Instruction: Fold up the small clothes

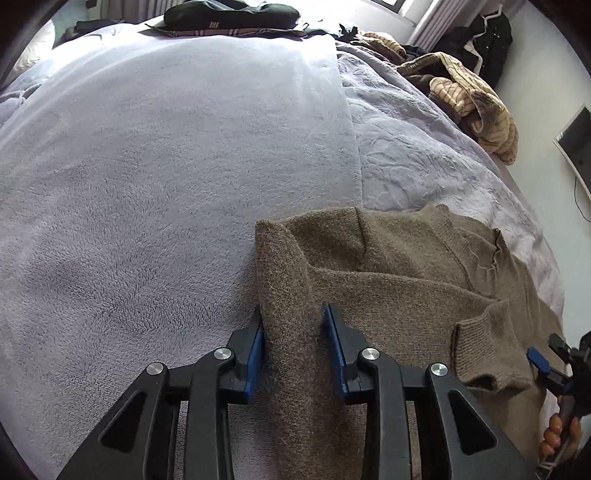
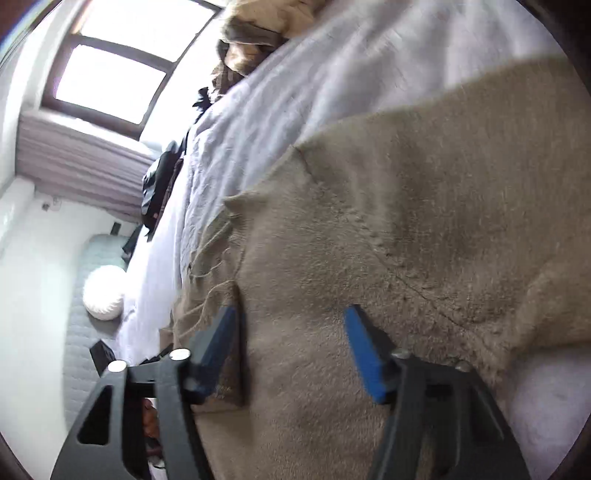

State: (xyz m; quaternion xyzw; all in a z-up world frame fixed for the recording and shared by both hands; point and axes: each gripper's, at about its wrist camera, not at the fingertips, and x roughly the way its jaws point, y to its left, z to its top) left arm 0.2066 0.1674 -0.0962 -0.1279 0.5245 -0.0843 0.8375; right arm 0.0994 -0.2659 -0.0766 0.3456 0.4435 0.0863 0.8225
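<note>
A brown knit sweater [image 1: 406, 266] lies on the pale lilac blanket [image 1: 166, 166] of a bed, partly folded, with a sleeve cuff [image 1: 480, 350] lying across its body. My left gripper [image 1: 293, 325] is shut on a raised fold of the sweater at its left edge; the fabric fills the gap between the blue pads. My right gripper [image 2: 291, 321] is open, tilted sideways, hovering close over the sweater [image 2: 406, 221]. It also shows in the left wrist view [image 1: 546, 362] at the sweater's right edge.
A pile of tan striped clothes [image 1: 472, 96] lies at the bed's far right. A dark bag [image 1: 229, 14] sits at the far end. The bed's right edge drops to the floor, where a white round object [image 2: 103, 291] stands beneath a window [image 2: 122, 55].
</note>
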